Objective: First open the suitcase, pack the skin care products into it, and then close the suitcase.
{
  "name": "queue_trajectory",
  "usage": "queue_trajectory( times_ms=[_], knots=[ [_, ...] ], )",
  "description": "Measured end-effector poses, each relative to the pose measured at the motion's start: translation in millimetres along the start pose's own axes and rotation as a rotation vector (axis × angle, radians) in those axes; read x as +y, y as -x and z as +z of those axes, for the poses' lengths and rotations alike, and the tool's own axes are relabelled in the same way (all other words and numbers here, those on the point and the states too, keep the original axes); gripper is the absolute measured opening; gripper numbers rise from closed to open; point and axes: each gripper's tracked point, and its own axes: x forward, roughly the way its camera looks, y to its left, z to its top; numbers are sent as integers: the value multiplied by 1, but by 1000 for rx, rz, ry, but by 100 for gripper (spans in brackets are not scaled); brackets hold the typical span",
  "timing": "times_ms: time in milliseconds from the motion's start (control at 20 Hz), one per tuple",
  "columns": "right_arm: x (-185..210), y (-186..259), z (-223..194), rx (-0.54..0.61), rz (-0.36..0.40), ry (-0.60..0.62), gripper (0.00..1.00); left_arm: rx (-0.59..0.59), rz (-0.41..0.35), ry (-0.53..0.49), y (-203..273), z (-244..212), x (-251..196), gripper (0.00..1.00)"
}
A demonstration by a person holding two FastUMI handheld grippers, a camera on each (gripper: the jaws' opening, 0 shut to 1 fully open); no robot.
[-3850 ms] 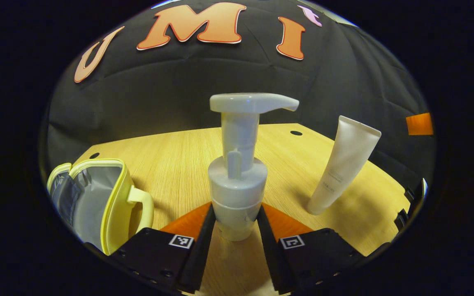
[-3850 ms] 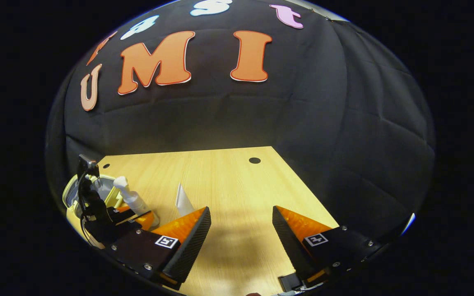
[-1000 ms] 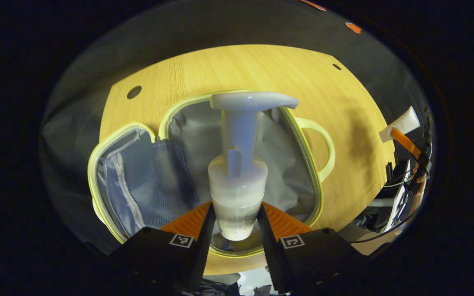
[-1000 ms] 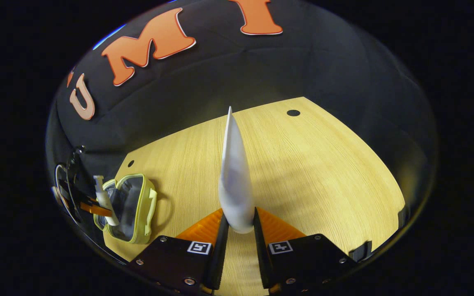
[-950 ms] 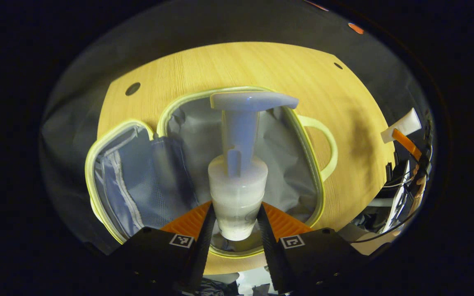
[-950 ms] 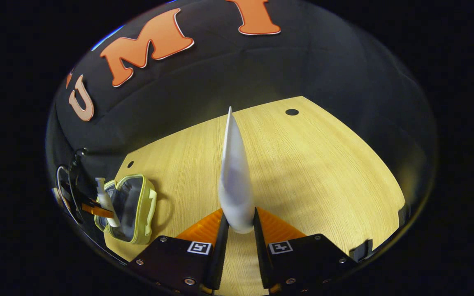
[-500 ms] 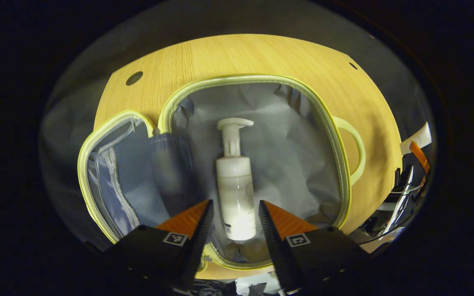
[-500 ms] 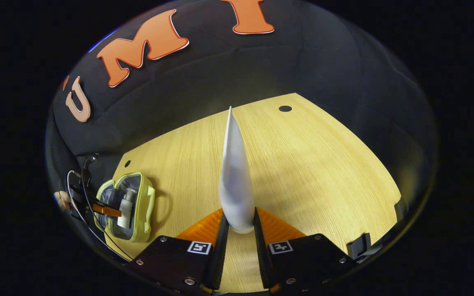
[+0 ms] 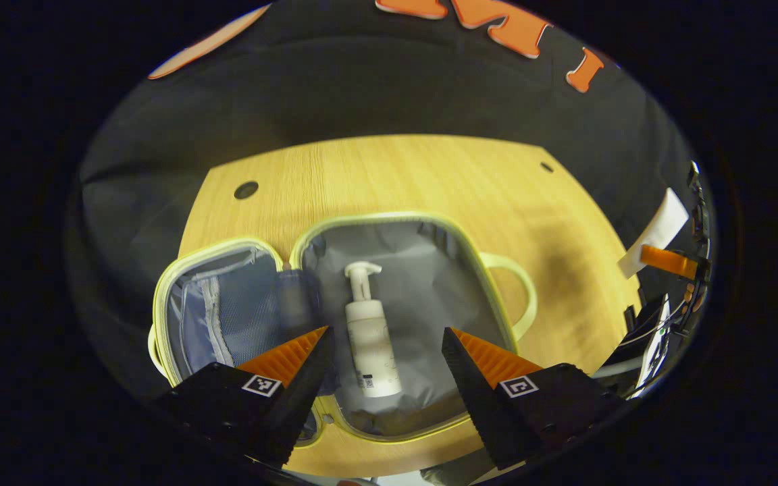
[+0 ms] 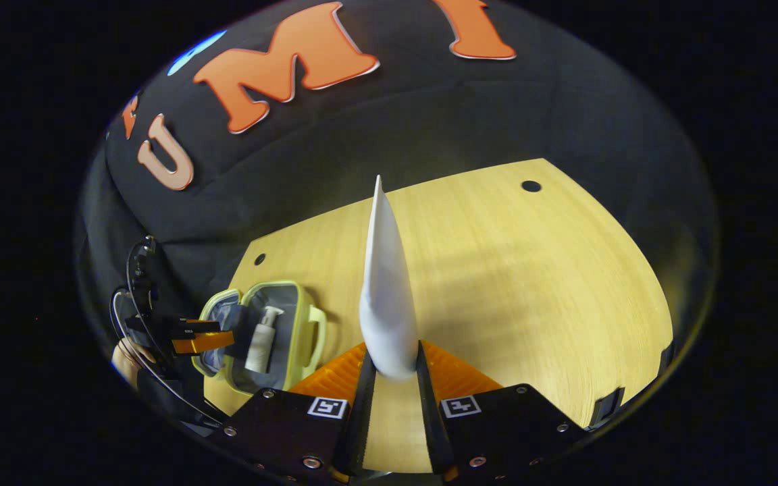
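The suitcase [image 9: 389, 223], a small pale-yellow-trimmed case with a loop handle, lies open near the worktop's [image 9: 429, 175] front left corner, its grey crinkled lining exposed and its mesh-pocketed lid [image 9: 213, 310] folded flat beside it. The pump bottle [image 9: 369, 337], a white cylinder with a spouted dispenser head, lies on its side in the main compartment, spout end away from me. My left gripper [image 9: 383, 358] hovers above it with its jaws spread wide and nothing between them.

The white tube [image 10: 385, 297], smooth soft plastic tapering to a flat crimped end, stands upright between my right gripper's [image 10: 392, 374] fingers, which are closed narrowly on its rounded cap end, above the bare wood-grain worktop and well apart from the case.

Risks, in my judgement: the tube is pliant and gripped only at its base, so it could pivot or slip in transit. The lining is loose; the bottle's tall pump head may foul the zip edge on closing. My two grippers could crowd each other over the opening.
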Motion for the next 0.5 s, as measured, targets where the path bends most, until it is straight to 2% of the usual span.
queue_trajectory(
  times_ms=[150,250,350,500],
  knots=[
    [58,-9,4,50,49,111,36,-110,-1,24,45,4,18,100],
    [105,-17,-3,105,118,151,37,-161,-13,43,74,0,35,100],
    [148,-23,-22,207,175,169,37,-208,-1,72,98,-8,59,100],
    [198,-42,-68,402,241,161,37,-228,61,82,123,-32,101,100]
  ],
)
